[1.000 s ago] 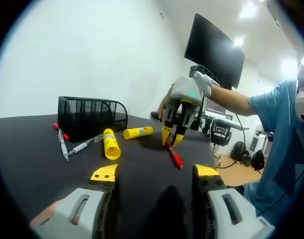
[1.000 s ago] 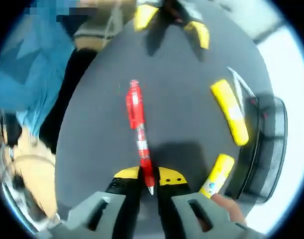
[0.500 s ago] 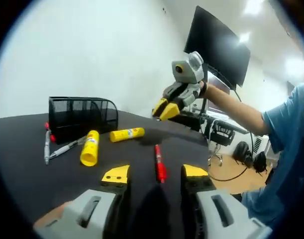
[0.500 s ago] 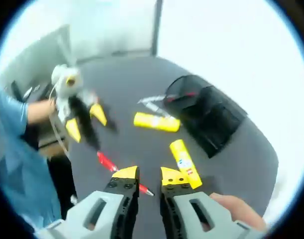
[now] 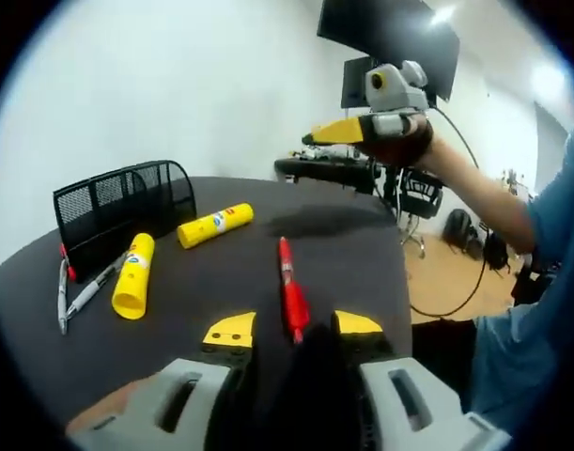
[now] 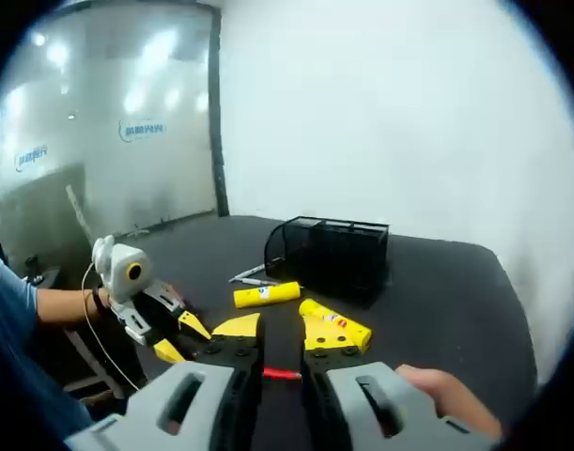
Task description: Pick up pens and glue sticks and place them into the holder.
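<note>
A red pen (image 5: 287, 287) lies on the black table (image 5: 362, 254), its near end between the spread jaws of my left gripper (image 5: 294, 329), which is open. My right gripper (image 5: 317, 138) hangs high above the table's far side, jaws close together and holding nothing. From there I look down on the left gripper (image 6: 178, 338) and a bit of the red pen (image 6: 283, 374) under my right gripper (image 6: 282, 340). A black mesh holder (image 5: 116, 207) (image 6: 335, 252) stands behind two yellow glue sticks (image 5: 133, 275) (image 5: 214, 225) and two pens (image 5: 78, 293).
The table's rounded edge (image 5: 404, 310) falls off toward a person in a blue shirt (image 5: 531, 310). Office chairs and a dark monitor (image 5: 390, 33) stand beyond the table. A white wall rises behind the holder.
My right gripper has left the red pen on the table and risen well above it. My left gripper has come up to the pen, whose end now lies between its jaws.
</note>
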A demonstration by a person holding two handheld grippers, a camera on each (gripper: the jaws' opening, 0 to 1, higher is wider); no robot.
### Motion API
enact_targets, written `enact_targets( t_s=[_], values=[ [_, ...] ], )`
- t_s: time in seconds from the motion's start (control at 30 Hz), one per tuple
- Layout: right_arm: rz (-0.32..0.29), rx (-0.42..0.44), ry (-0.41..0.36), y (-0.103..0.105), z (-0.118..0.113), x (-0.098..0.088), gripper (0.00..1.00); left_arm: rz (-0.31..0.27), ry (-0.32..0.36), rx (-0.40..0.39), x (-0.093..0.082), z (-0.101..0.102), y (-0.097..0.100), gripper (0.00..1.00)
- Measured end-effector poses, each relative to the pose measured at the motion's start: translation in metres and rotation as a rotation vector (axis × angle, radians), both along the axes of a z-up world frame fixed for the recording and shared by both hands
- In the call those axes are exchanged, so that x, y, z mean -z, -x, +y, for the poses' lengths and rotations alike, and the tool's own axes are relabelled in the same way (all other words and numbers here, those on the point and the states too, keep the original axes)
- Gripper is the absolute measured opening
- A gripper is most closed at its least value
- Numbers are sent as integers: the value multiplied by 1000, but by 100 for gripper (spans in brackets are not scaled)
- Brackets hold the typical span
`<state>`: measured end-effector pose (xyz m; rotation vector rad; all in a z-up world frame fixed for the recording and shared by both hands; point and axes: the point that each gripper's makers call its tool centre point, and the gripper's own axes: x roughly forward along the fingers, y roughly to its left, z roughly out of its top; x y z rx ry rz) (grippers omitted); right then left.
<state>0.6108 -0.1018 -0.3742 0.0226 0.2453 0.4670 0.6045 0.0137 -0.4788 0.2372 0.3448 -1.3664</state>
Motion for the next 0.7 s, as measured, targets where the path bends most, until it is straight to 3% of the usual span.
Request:
enact_targets(
  t_s=[0.1, 0.2, 0.43, 0.7],
  values=[
    [-5, -4, -10, 7, 2, 5, 12, 7, -1, -10, 2, -4, 4, 25],
    [-3, -6, -8, 10, 3, 10, 12, 7, -9, -47, 4, -4, 2, 13],
    [3, 0, -29, 11, 0, 15, 11, 9, -22, -46, 9, -3, 4, 10],
    [6, 44, -56, 7, -9, 21, 11, 3, -37, -117, 8, -6, 2, 8]
  ],
)
